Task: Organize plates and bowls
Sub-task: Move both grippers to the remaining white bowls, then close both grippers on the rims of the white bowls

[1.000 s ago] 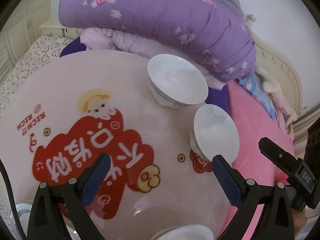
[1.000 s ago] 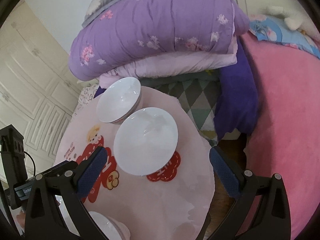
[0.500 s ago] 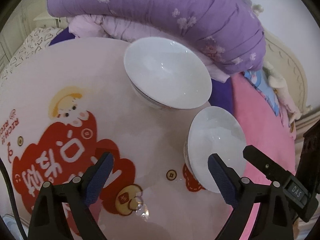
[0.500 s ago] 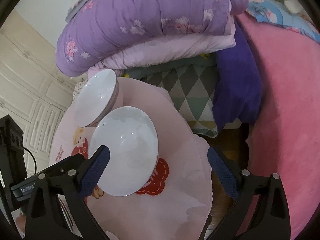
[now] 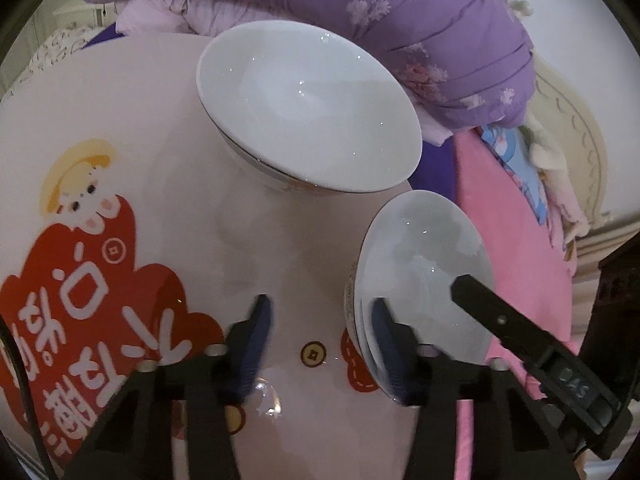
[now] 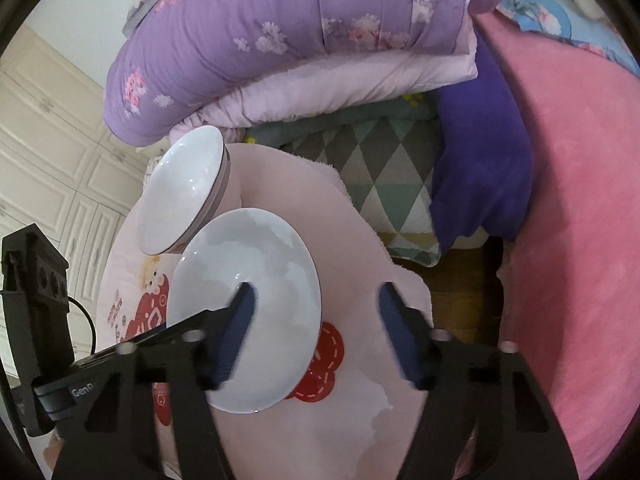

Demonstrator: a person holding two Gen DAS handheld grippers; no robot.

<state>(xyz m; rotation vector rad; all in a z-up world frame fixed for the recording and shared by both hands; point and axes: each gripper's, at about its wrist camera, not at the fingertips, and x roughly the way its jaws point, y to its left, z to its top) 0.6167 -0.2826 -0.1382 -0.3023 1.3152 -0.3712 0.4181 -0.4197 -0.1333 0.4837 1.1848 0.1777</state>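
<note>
Left gripper (image 5: 320, 344) is closing, pads not yet pinching: its right pad sits just inside the rim of the near bowl (image 5: 420, 280), the left pad over bare table (image 5: 168, 184), so the rim stands between the jaws. Right gripper (image 6: 316, 332) is closing too, from the opposite side of that same bowl (image 6: 248, 300); its left pad hovers over the hollow, the right pad out over the tabletop (image 6: 360, 240), rim between them, and I cannot tell whether either pad touches yet. Both sets of pads blur. The second bowl (image 5: 308, 112) stands just behind the first, near the far edge of the round pink table, rims very close; whether they touch I cannot tell. The right gripper's finger hides part of the near bowl in the left view, and its label reads only as something like "DAS", blurred. On the table's red cartoon print (image 5: 80, 320) sit large white characters, upside down and cut off by the frame. The left gripper's body in the right view shows "Gen", the rest unclear. Behind, a folded purple quilt (image 6: 300, 40) and a pink blanket (image 6: 580, 240).
</note>
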